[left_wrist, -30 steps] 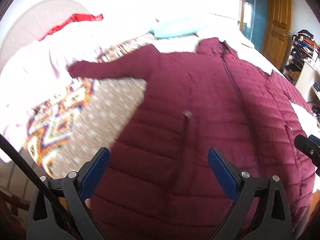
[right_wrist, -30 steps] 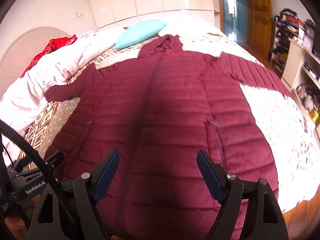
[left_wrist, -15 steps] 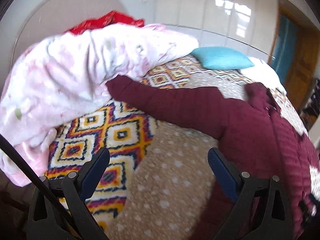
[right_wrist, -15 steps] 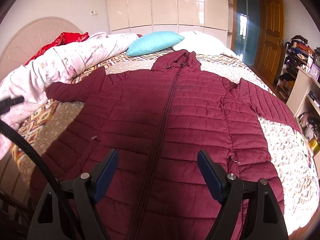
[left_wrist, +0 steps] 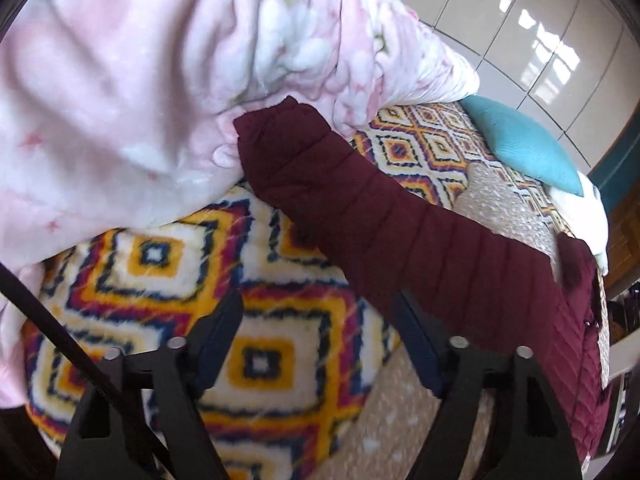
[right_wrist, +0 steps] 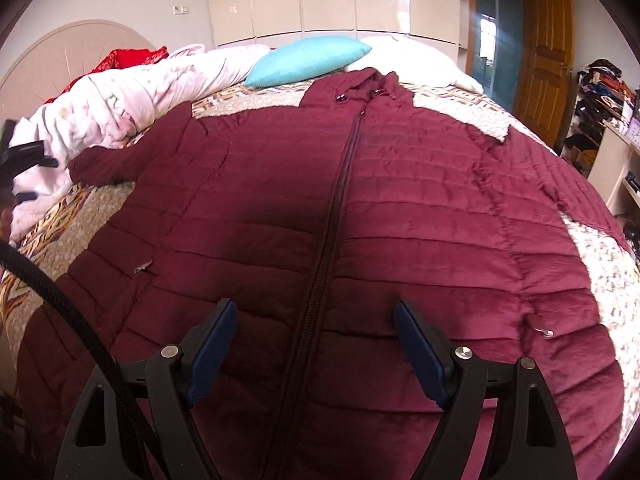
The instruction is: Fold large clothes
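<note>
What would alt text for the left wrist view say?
A maroon jacket sleeve stretches across a patterned bedspread, its cuff against a pink quilt. The open left gripper hovers just short of the sleeve; a teal pillow lies behind.

1. The coat [right_wrist: 360, 208] lies flat on the bed [right_wrist: 592, 288], hood towards the pillows [right_wrist: 308, 60].
2. Its sleeve [left_wrist: 360, 200] reaches left, cuff touching the quilt [left_wrist: 140, 80].
3. The quilt lies along the bed's left side.
</note>
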`<state>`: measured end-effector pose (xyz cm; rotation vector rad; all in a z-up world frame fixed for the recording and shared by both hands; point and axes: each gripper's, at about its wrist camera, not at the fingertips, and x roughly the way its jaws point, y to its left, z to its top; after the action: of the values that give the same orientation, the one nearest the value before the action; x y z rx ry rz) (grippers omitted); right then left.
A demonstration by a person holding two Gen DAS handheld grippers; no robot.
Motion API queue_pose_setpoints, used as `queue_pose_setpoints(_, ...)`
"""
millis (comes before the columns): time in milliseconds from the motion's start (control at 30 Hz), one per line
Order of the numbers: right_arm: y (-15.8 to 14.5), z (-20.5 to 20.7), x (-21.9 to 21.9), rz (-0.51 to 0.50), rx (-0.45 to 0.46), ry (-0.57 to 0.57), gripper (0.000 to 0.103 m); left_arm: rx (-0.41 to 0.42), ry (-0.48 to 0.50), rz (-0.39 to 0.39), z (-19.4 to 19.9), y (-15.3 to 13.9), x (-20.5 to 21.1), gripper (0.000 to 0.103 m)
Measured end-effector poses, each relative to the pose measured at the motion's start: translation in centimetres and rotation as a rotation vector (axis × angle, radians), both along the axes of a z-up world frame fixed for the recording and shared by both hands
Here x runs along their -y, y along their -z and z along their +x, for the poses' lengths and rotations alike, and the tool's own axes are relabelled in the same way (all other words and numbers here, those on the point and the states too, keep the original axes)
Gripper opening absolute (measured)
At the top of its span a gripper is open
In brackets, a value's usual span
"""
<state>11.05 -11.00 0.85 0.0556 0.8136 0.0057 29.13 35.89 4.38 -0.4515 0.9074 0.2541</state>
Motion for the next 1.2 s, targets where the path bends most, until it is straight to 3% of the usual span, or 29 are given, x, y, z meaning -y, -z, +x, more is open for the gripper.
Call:
queue_pose_setpoints(300, 1.2, 0.6, -0.5, -0.005, -0.01, -0.028, 0.098, -0.054, -0.048, -0.1, 6.7, 4.8, -2.7, 0.07)
queue_pose_setpoints(467, 1.5, 0.7, -0.9, -0.029, -0.013, -0.028, 0.1, -0.04, -0.065, -0.058, 7.8, 5.4, -2.7, 0.07)
queue_pose_setpoints(500, 1.5, 0.7, -1.0, -0.037, -0.014, -0.028, 0.1, -0.045, -0.063, -0.047, 8.1, 5.3, -2.6, 0.067)
queue_pose_setpoints(567, 1.5, 0.8, -1.1, -0.048, -0.016, -0.029, 0.1, -0.044, -0.055, -0.017, 8.3, 4.8, -2.2, 0.03)
queue_pose_setpoints(600, 1.6, 0.8, -1.1, -0.05, -0.016, -0.03, 0.101, -0.043, -0.059, -0.002, 8.2, 4.4, -2.1, 0.024)
queue_pose_setpoints(633, 1.6, 0.9, -1.1, -0.05, -0.017, -0.03, 0.101, -0.034, -0.053, -0.003, 8.1, 4.0, -1.8, 0.011)
queue_pose_setpoints(767, 1.6, 0.9, -1.0, -0.041, -0.015, -0.034, 0.101, 0.021, -0.03, 0.023, 7.1, 0.7, -0.1, 0.007)
queue_pose_setpoints(933, 1.6, 0.8, -0.9, -0.022, -0.01, -0.039, 0.101, 0.136, 0.11, 0.048, 5.0, -5.8, 6.1, 0.006)
queue_pose_setpoints(1100, 1.4, 0.6, -0.6, 0.011, 0.002, -0.045, 0.101, 0.245, 0.387, 0.013, 2.2, -11.7, 17.2, 0.006)
queue_pose_setpoints(1200, 1.3, 0.4, -0.2, 0.045, 0.012, -0.047, 0.101, 0.259, 0.547, 0.007, 1.2, -12.4, 24.6, 0.006)
